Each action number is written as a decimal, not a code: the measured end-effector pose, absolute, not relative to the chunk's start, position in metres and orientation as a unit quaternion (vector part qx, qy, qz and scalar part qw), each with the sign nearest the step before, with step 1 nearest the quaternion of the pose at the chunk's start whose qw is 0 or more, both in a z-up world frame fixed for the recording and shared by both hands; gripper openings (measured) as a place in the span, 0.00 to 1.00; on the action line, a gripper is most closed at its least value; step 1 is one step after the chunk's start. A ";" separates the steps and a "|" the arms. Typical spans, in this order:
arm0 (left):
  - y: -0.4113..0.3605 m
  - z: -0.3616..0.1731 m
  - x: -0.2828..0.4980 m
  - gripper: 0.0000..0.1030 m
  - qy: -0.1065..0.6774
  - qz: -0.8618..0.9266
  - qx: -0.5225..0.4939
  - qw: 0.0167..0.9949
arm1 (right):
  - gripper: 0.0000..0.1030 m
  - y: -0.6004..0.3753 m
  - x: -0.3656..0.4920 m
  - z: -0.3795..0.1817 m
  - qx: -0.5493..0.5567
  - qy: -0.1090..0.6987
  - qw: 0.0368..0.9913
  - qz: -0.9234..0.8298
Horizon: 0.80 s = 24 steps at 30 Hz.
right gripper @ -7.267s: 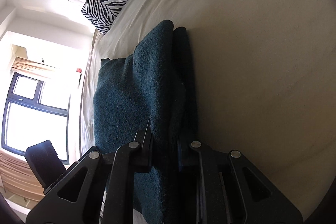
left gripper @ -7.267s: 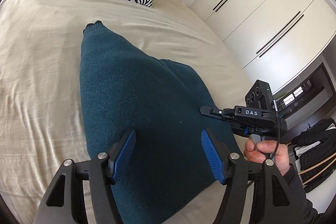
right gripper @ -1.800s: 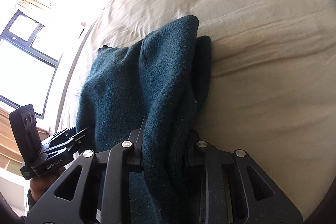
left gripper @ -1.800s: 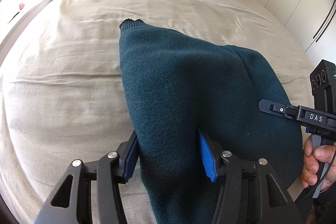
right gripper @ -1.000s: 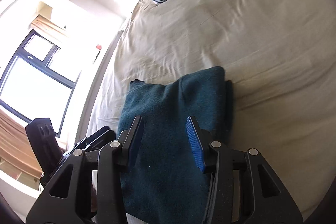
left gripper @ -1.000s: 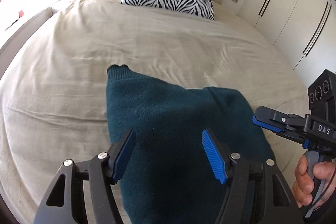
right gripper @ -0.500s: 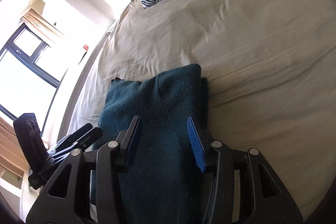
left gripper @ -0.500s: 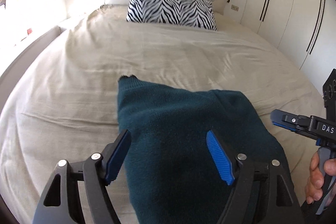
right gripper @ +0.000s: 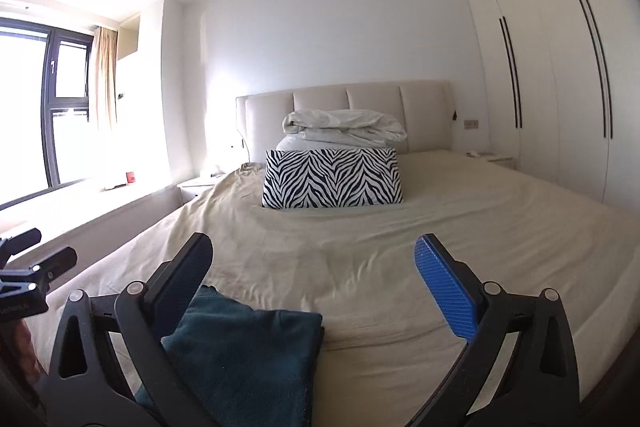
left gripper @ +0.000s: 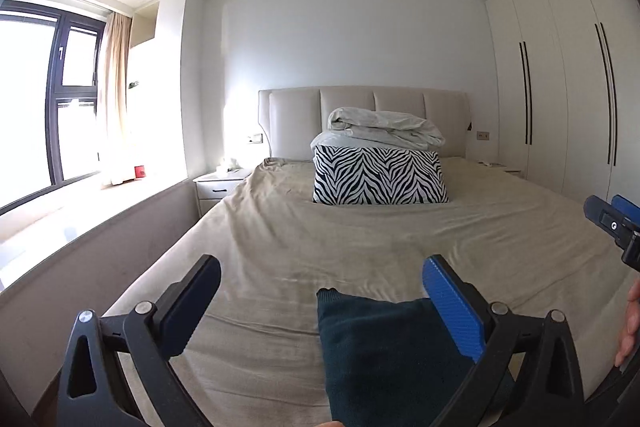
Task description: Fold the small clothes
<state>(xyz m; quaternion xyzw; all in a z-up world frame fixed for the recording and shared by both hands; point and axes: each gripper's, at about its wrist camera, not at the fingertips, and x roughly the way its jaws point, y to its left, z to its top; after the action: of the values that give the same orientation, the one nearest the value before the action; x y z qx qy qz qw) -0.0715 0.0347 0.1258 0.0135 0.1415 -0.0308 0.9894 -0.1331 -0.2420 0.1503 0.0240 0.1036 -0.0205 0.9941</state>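
A folded dark teal knitted garment (left gripper: 384, 355) (right gripper: 248, 359) lies flat on the beige bed (left gripper: 360, 251) (right gripper: 380, 251) near its foot. My left gripper (left gripper: 320, 283) is raised above and behind it, its jaws opening wide with nothing between them. My right gripper (right gripper: 314, 259) is likewise lifted clear, its jaws opening wide and holding nothing. The right gripper's tip (left gripper: 612, 223) shows at the right edge of the left wrist view, and the left gripper's tip (right gripper: 36, 267) at the left edge of the right wrist view.
A zebra-striped pillow (left gripper: 378, 177) (right gripper: 332, 179) leans near the padded headboard (left gripper: 360, 119), with a rolled white duvet (left gripper: 384, 131) behind it. White wardrobes (left gripper: 568, 87) line the right wall. A window sill (left gripper: 60, 211) and nightstand (left gripper: 220, 187) stand left.
Both grippers let go of the teal garment, spread wide, rose and tilted up towards level, so the room comes into view. The garment stays folded on the bed.
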 end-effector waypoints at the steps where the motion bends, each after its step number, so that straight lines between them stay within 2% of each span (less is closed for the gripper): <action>1: 0.035 0.132 -0.071 1.00 0.150 -0.027 0.015 0.988 | 1.00 -0.241 -0.135 0.157 0.025 0.114 0.993 -0.012; 4: 0.036 0.137 -0.070 1.00 0.164 -0.013 0.024 0.986 | 1.00 -0.240 -0.142 0.167 0.039 0.135 0.990 0.014; 8: 0.028 0.115 -0.065 1.00 0.208 -0.016 0.041 0.977 | 1.00 -0.228 -0.145 0.158 0.042 0.200 0.979 0.015; 17: 0.008 0.027 -0.050 1.00 0.376 -0.034 0.037 0.925 | 1.00 -0.207 -0.122 0.082 0.032 0.352 0.935 -0.033; 24: 0.016 0.005 -0.046 1.00 0.412 -0.026 0.017 0.911 | 1.00 -0.210 -0.113 0.035 0.027 0.404 0.912 -0.068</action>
<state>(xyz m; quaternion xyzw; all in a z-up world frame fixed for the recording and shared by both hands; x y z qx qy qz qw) -0.0460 0.0162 0.0048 0.0173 0.4121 -0.0255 0.9106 -0.1125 -0.2102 0.0352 0.0274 0.4041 -0.0682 0.9117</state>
